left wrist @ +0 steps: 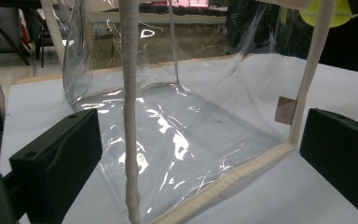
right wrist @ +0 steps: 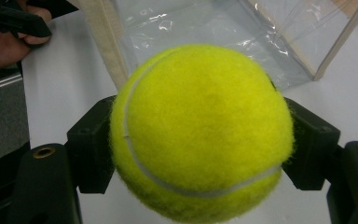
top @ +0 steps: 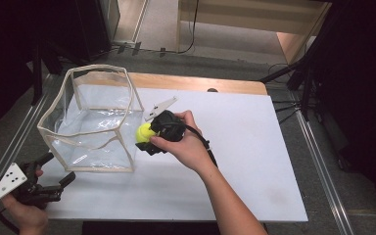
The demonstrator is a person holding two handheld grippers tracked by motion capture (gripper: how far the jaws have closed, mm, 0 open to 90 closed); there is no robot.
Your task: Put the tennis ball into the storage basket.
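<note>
The right gripper (top: 146,138) is clamping a tennis ball (top: 144,132), holding it just beside the clear plastic bag (top: 90,117) lying ahead-left; the left gripper (top: 54,177), jaws spread, is waiting nearer the bag's front corner

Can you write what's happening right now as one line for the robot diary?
right gripper: shut on tennis ball, beside clear bag | left gripper: open, facing bag's near corner | ball not yet in bag
</note>
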